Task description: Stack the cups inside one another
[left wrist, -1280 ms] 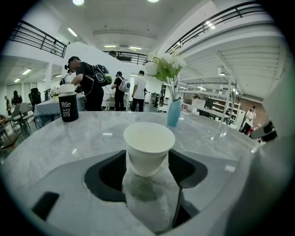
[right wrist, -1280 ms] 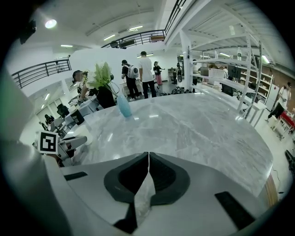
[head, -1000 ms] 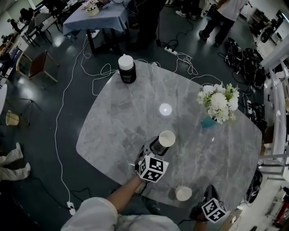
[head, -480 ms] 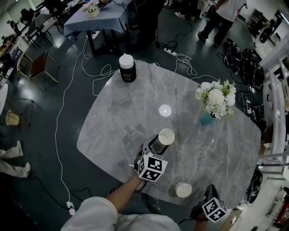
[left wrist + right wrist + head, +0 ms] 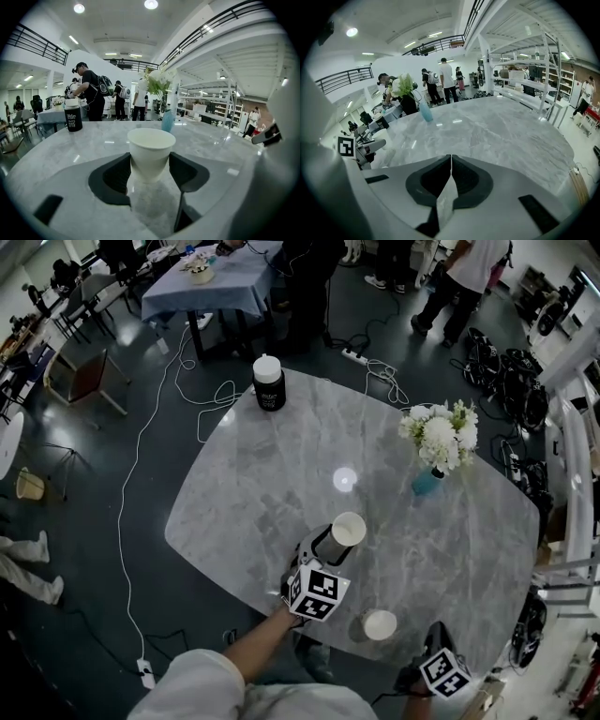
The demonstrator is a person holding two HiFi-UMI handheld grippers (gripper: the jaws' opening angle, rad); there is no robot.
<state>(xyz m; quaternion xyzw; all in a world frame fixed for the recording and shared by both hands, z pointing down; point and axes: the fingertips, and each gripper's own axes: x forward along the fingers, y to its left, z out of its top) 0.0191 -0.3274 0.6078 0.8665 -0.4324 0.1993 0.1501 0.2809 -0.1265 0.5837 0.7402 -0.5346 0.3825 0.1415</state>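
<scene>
While the left gripper (image 5: pixel 323 547) is clamping a white paper cup (image 5: pixel 348 530) near the frame's centre, the right gripper (image 5: pixel 433 648), jaws pressed together and empty, is hovering at lower right; a second cup (image 5: pixel 380 624) is standing on the marble counter (image 5: pixel 272 474) between them.

The paper cup (image 5: pixel 150 151) is white, as is the second cup (image 5: pixel 380 624); the tabletop (image 5: pixel 272 474) is grey with pale marble veining, the canister (image 5: pixel 269 395) black, its lid (image 5: pixel 267 363) white, the flowers (image 5: pixel 438 432) white, their vase (image 5: pixel 426 484) teal.
</scene>
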